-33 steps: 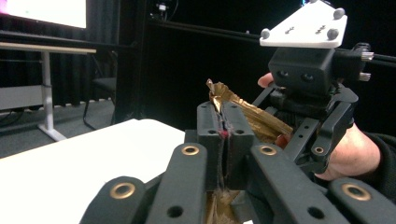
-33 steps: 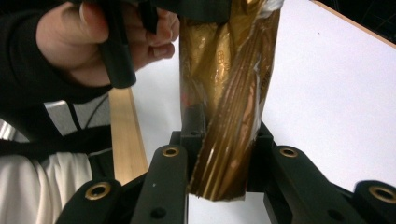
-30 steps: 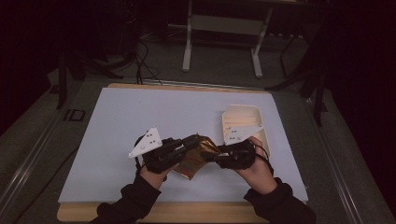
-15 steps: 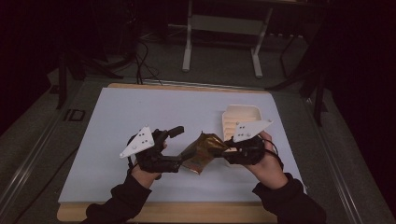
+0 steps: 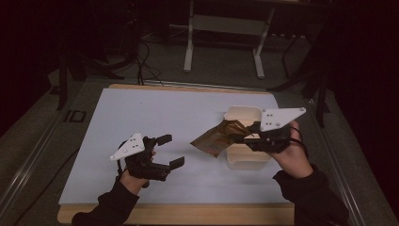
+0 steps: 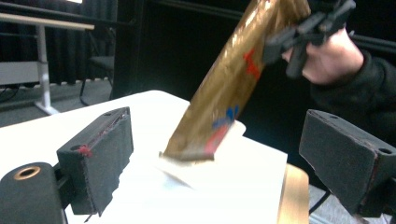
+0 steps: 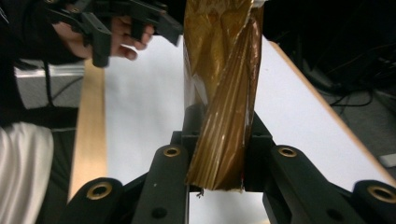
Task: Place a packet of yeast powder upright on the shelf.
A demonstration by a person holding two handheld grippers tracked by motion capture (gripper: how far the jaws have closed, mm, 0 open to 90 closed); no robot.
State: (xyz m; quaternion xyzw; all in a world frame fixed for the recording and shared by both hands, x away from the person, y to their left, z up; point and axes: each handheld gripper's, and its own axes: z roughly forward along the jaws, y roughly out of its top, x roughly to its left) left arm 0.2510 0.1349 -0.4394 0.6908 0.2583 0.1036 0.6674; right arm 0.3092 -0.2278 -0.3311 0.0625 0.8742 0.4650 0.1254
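A crinkled gold snack packet [image 5: 215,139] with red and blue print hangs tilted in the air, and my right gripper [image 5: 241,136] is shut on its upper end. In the right gripper view the packet [image 7: 224,84] is pinched between the black jaws of my right gripper [image 7: 219,140]. My left gripper [image 5: 170,150] is near the table's front left. Its jaws have just been opening and stand wide apart with nothing between them. The left gripper view shows its foam pads [image 6: 100,154] far apart, with the packet [image 6: 224,93] beyond them.
A beige tub [image 5: 242,114] sits on the white board [image 5: 188,108] at the right, below my right hand. A wooden edge [image 5: 188,214] runs along the front. Desk legs and cables lie on the dark floor behind the table.
The left gripper has opened, let go of the packet and drawn back to the left. The right gripper has lifted the packet up and to the right, over the tub.
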